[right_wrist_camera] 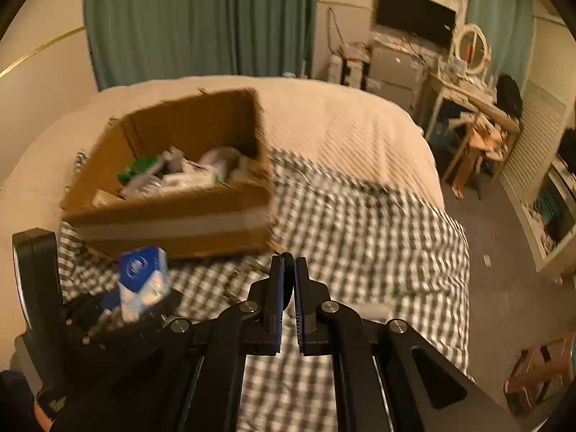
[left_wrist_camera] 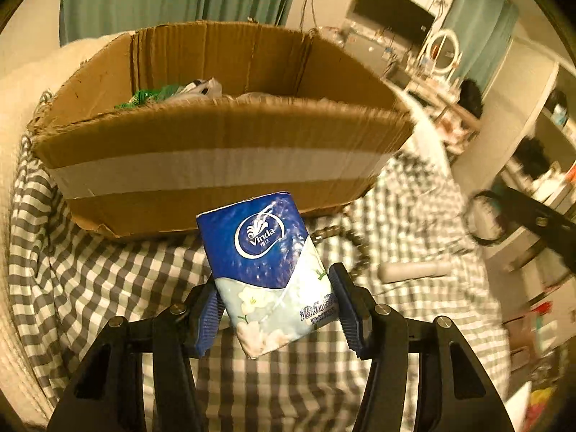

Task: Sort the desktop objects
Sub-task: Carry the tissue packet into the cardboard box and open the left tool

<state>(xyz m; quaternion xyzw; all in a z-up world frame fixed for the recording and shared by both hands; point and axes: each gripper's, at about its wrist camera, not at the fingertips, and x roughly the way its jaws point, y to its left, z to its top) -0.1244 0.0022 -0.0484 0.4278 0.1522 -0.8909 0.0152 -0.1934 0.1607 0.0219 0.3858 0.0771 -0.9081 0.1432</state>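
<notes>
Left wrist view: left claw (left_wrist_camera: 275,309) grips a tissue pack (left_wrist_camera: 268,270) by its lower end, raised just before the cardboard box (left_wrist_camera: 223,158), likely for dropping in; right claw (right_wrist_camera: 289,280) closed, empty.

The tissue pack (left_wrist_camera: 268,273) is deep blue on top with a white-ringed blue logo, fading below into pale blue-white printed with white flowers. The left gripper (left_wrist_camera: 275,309) is black with blue ribbed pads (left_wrist_camera: 343,306); the right gripper (right_wrist_camera: 289,298) is black too, its inner faces edged blue. The cardboard box (left_wrist_camera: 223,136) is brown with a pale grey-white tape band along its side, and something green (left_wrist_camera: 151,95) shows inside. The blanket (left_wrist_camera: 108,270) is checked grey and white. The bedspread (right_wrist_camera: 342,115) is cream with a ribbed diagonal weave. The curtains (right_wrist_camera: 201,18) are teal.
</notes>
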